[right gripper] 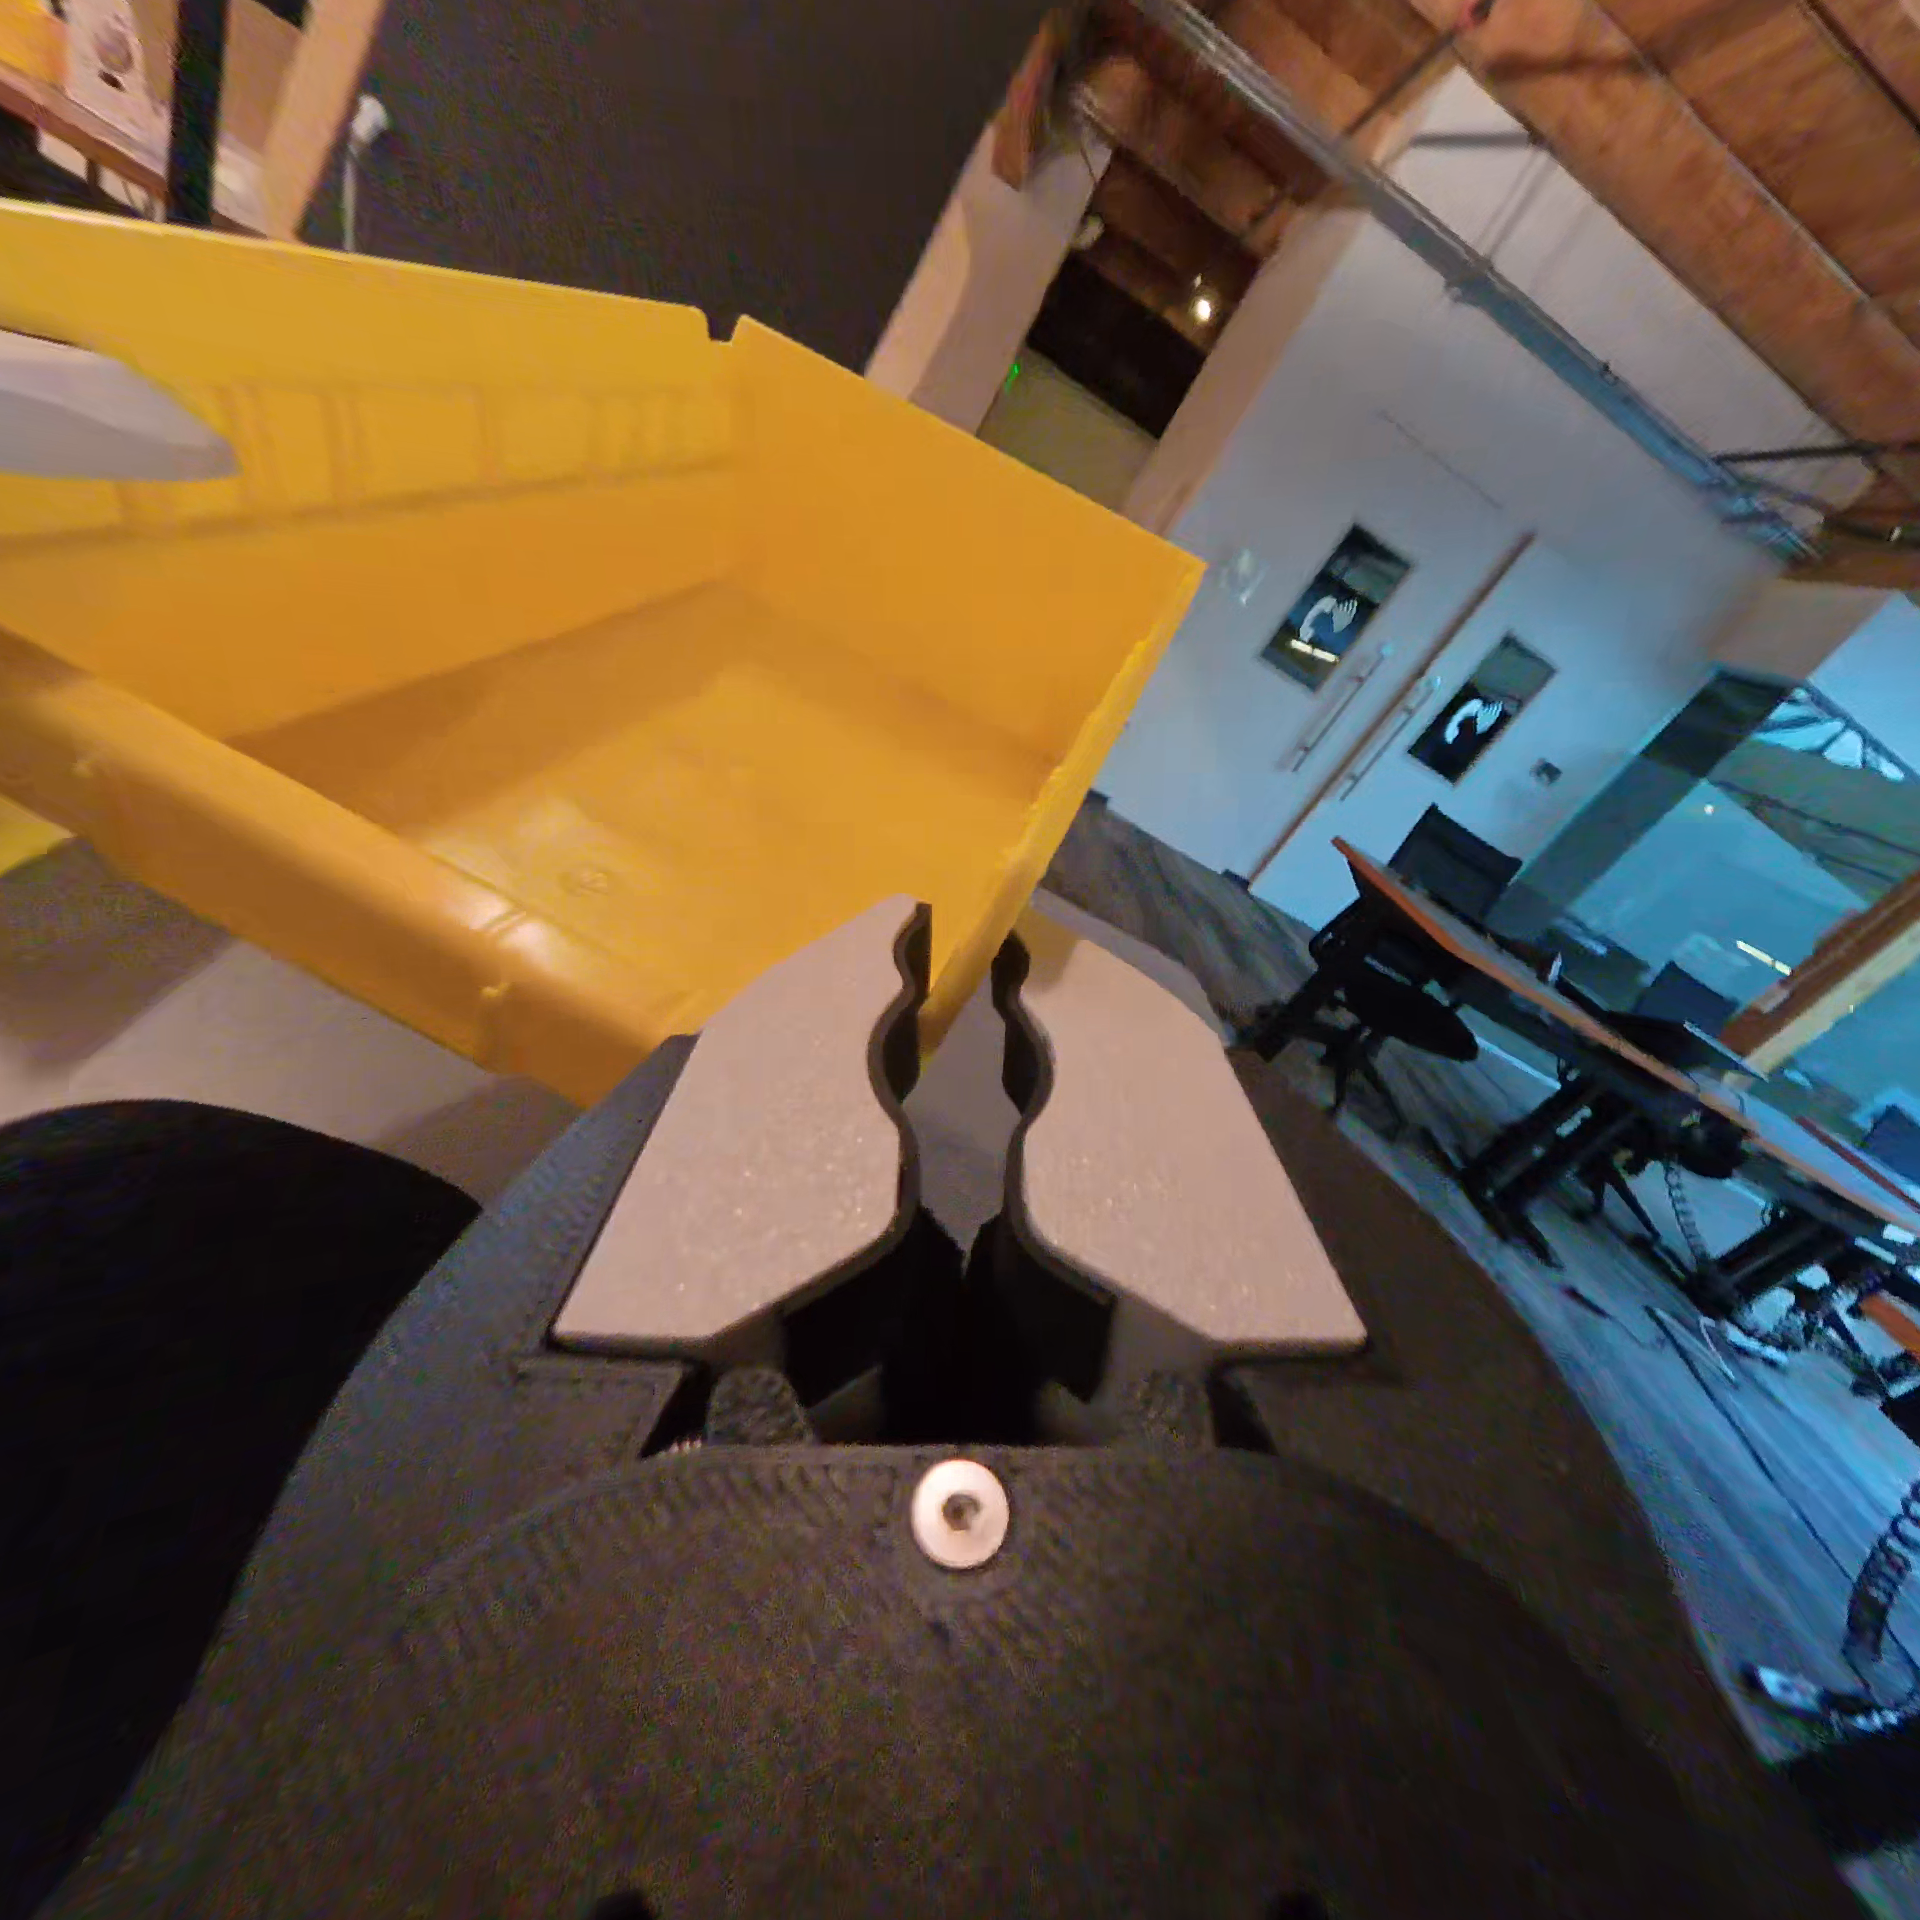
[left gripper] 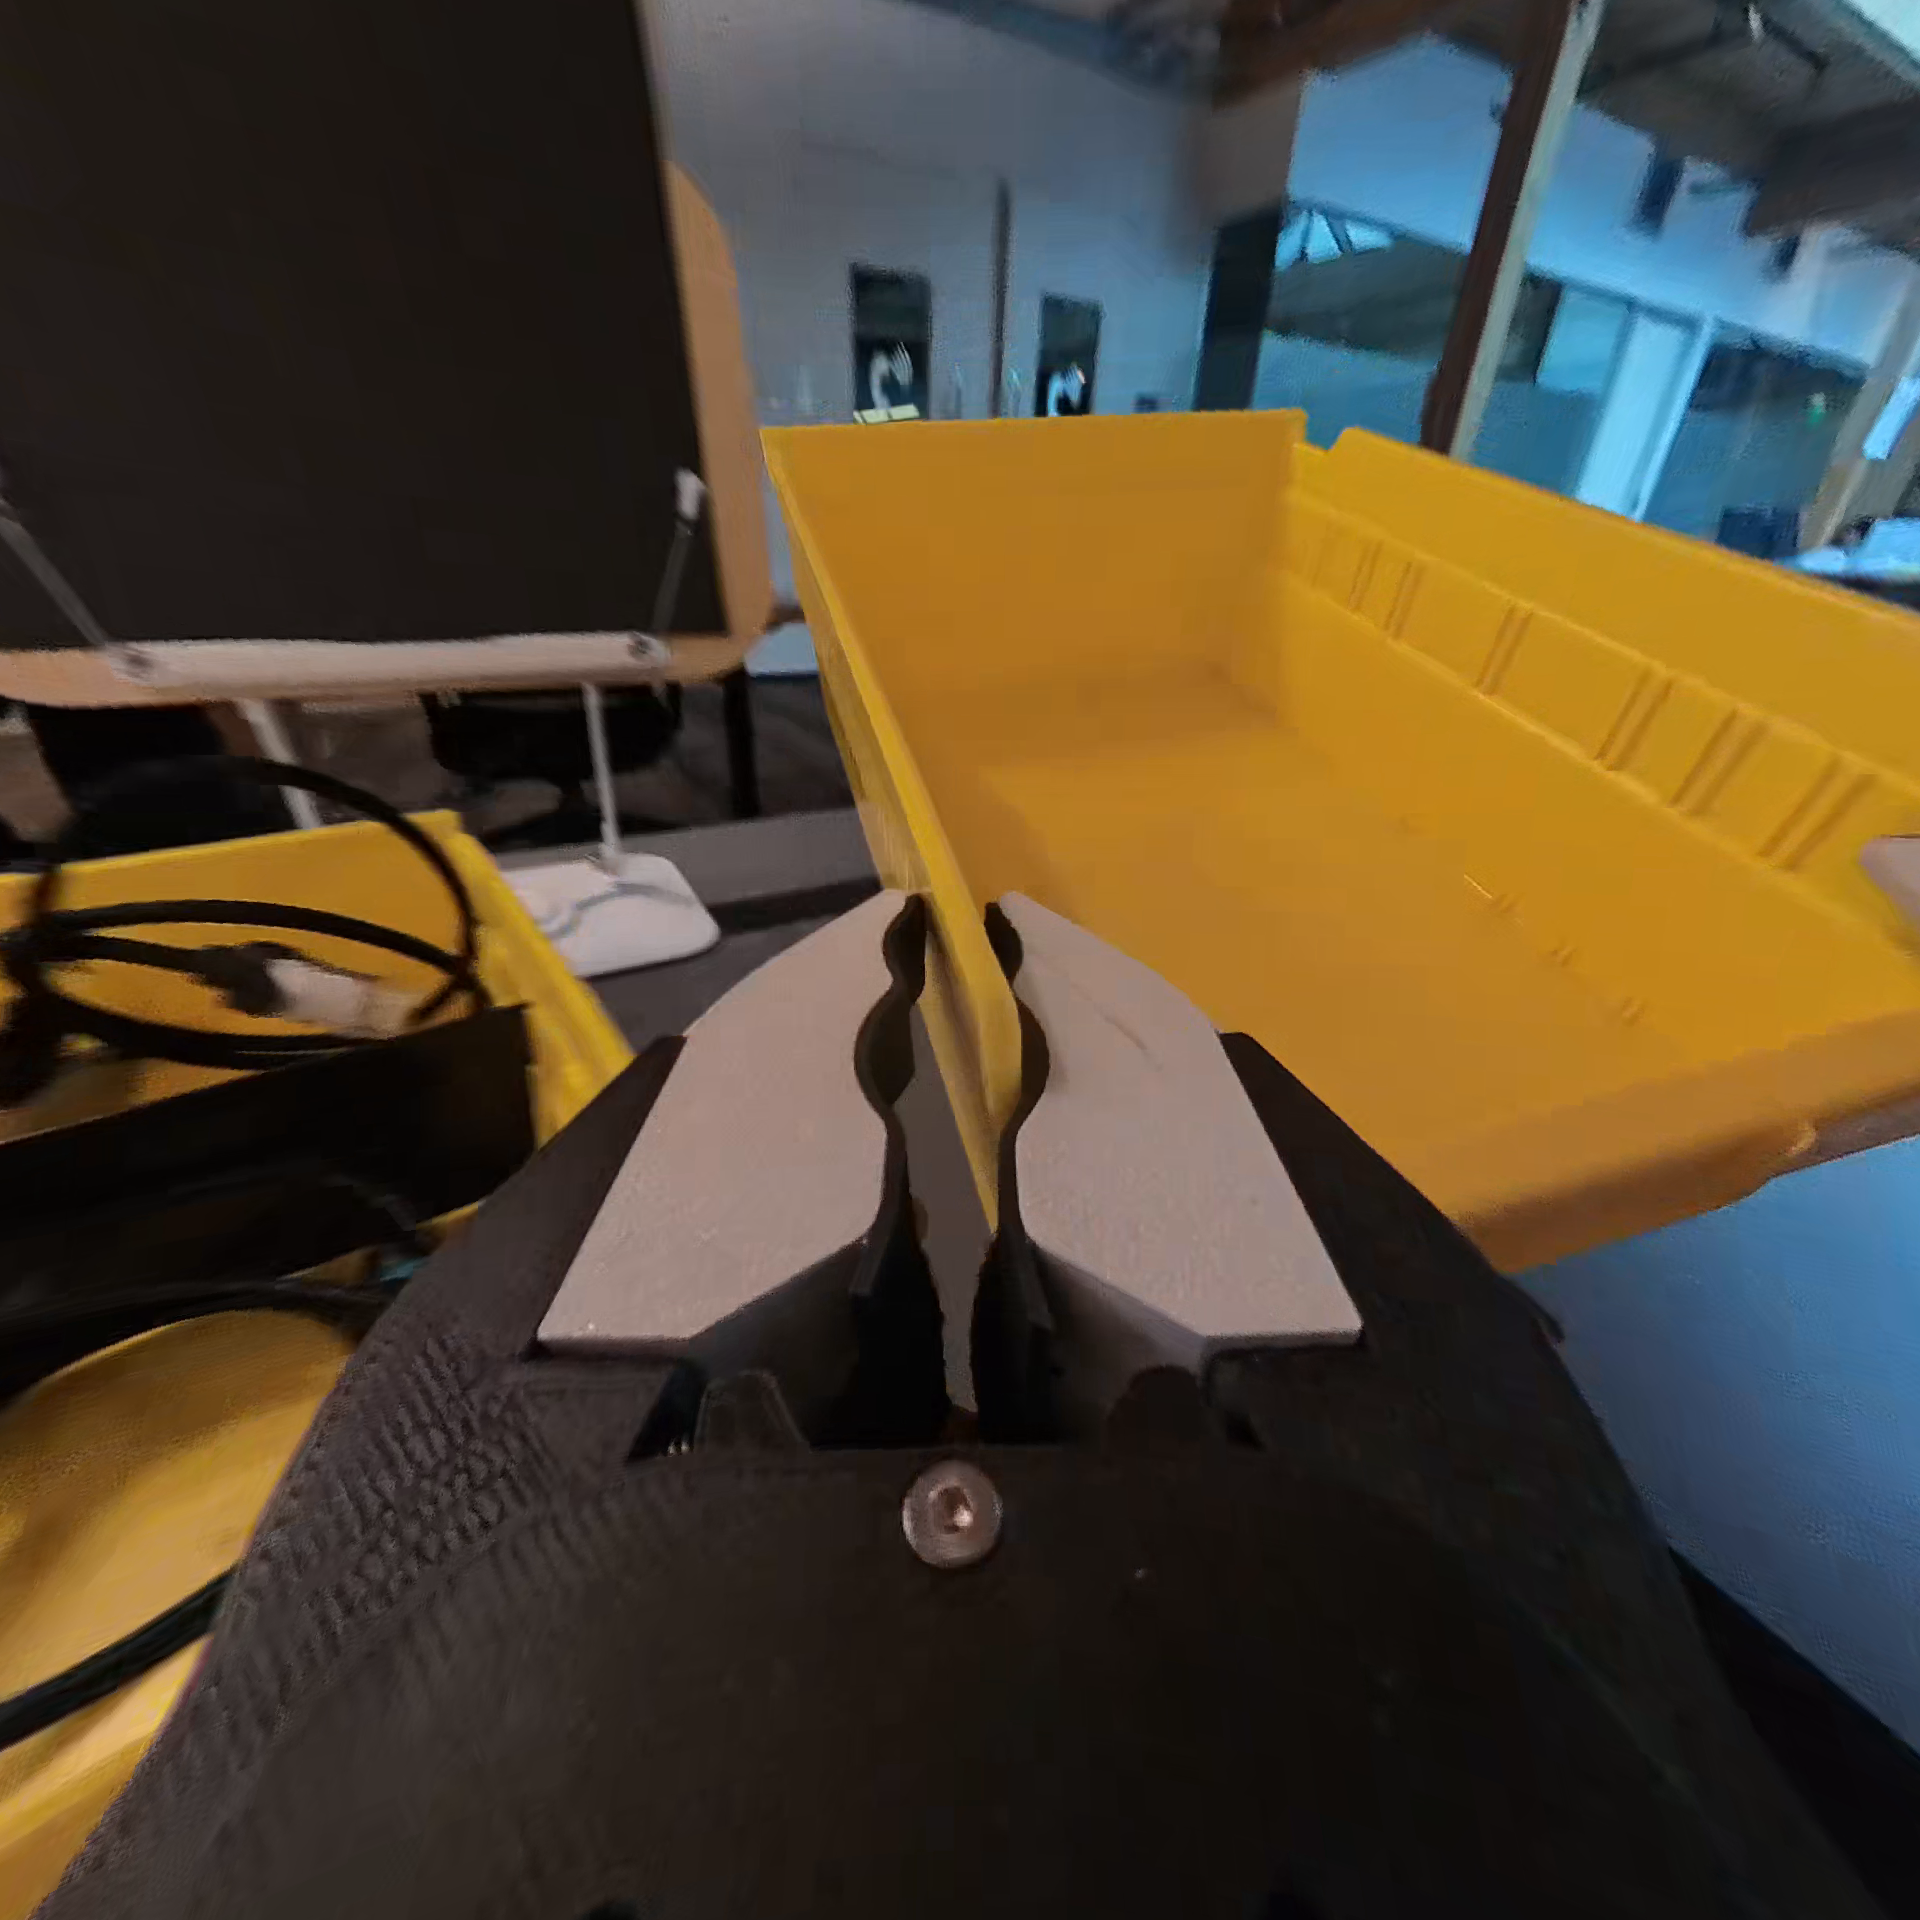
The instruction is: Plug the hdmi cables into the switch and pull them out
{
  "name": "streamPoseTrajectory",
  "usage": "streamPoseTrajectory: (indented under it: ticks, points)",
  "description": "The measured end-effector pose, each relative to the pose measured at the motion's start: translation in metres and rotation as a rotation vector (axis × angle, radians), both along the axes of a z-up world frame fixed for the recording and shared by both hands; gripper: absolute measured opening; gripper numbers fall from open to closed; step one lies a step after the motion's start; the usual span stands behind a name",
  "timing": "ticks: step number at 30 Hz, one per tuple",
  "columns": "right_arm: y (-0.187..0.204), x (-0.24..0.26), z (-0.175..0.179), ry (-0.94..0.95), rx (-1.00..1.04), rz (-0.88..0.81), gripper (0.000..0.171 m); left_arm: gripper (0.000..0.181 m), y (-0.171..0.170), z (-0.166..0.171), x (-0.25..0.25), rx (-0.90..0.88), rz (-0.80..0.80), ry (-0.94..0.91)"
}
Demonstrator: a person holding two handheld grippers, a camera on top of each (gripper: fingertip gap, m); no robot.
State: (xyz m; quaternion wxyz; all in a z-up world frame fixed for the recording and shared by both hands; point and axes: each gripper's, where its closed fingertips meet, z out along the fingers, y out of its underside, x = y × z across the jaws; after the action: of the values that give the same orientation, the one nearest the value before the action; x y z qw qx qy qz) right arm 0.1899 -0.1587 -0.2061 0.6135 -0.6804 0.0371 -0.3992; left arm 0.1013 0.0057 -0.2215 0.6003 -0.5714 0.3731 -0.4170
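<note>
An empty yellow bin [left gripper: 1299,831] is held between both grippers and looks tilted above the table. My left gripper [left gripper: 956,925] is shut on the bin's near left wall. My right gripper [right gripper: 966,935] is shut on the opposite wall of the same bin [right gripper: 623,727]. The other gripper's grey finger shows at the far wall in each view, in the left wrist view [left gripper: 1891,883] and in the right wrist view [right gripper: 104,426]. Black HDMI cables [left gripper: 260,966] lie coiled in a second yellow bin [left gripper: 540,935] at the left, over a black box [left gripper: 260,1122] that may be the switch.
A white stand base [left gripper: 613,914] sits on the dark table behind the second bin, under a black panel [left gripper: 312,312]. Long desks with chairs [right gripper: 1610,1018] stand across the room to the right. A dark rounded shape [right gripper: 156,1299] lies low at the left. There is about 20 centimetres between the tips of the two grippers.
</note>
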Motion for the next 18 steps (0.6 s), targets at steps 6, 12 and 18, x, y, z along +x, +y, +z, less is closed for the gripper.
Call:
streamPoseTrajectory:
  ticks: [6,12,18]
  points:
    - [-0.016,0.053,-0.053,0.155,-0.053,-0.094,0.010,0.012,-0.012,-0.043,0.058,-0.045,-0.094,0.153]
    - [-0.013,0.069,-0.089,0.272,-0.061,-0.097,0.011,0.021,-0.011,-0.072,0.076,-0.053,-0.155,0.205]
    - [-0.016,0.076,-0.090,0.329,0.022,-0.067,0.022,0.054,-0.029,-0.049,0.057,0.145,-0.243,0.195]
